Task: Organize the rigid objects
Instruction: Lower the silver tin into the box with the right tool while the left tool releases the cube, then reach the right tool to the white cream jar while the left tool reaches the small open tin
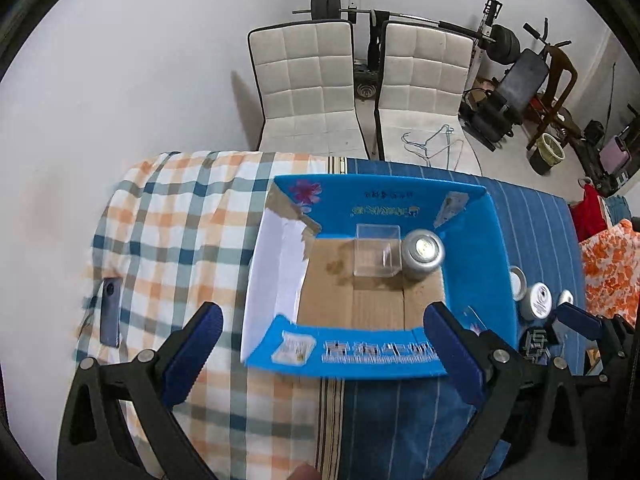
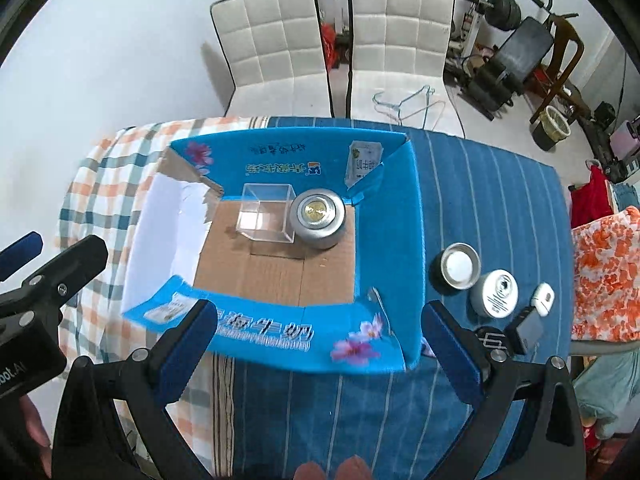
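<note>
While both tongs [image 1: 324,354] [image 2: 320,350] gape wide and empty, the blue box [image 2: 386,216] sits just beyond their tips.

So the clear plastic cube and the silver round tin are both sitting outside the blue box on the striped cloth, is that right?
Not quite. The clear plastic cube and the silver round tin sit side by side inside the blue box, on its cardboard floor, as the right wrist view shows. The rest stands.
</note>
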A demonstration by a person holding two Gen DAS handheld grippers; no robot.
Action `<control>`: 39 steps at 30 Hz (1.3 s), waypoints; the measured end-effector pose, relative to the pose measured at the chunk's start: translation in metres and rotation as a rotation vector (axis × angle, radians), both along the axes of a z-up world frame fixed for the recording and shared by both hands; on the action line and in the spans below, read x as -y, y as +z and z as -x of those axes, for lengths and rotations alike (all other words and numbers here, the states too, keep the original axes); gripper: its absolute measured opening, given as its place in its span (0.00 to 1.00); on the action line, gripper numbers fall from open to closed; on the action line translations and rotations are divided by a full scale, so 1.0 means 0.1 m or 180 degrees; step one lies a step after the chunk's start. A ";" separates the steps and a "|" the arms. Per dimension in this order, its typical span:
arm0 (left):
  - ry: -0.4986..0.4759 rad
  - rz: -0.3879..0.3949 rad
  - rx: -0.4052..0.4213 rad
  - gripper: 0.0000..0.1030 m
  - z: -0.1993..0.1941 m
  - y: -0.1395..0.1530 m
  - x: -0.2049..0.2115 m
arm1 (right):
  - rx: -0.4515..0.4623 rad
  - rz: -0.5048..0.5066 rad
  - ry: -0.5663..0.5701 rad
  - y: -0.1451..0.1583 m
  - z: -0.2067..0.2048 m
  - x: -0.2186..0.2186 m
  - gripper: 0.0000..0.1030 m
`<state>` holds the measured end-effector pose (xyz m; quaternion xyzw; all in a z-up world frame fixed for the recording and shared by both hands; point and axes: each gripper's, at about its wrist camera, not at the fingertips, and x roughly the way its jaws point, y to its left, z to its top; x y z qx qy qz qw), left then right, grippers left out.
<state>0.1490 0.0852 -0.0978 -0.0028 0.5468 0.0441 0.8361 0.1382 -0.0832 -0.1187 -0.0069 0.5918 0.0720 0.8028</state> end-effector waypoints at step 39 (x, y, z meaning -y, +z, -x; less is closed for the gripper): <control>-0.1163 0.0255 -0.0695 1.00 -1.06 -1.17 2.76 | -0.0623 -0.0679 -0.1857 -0.90 0.12 3.33 0.99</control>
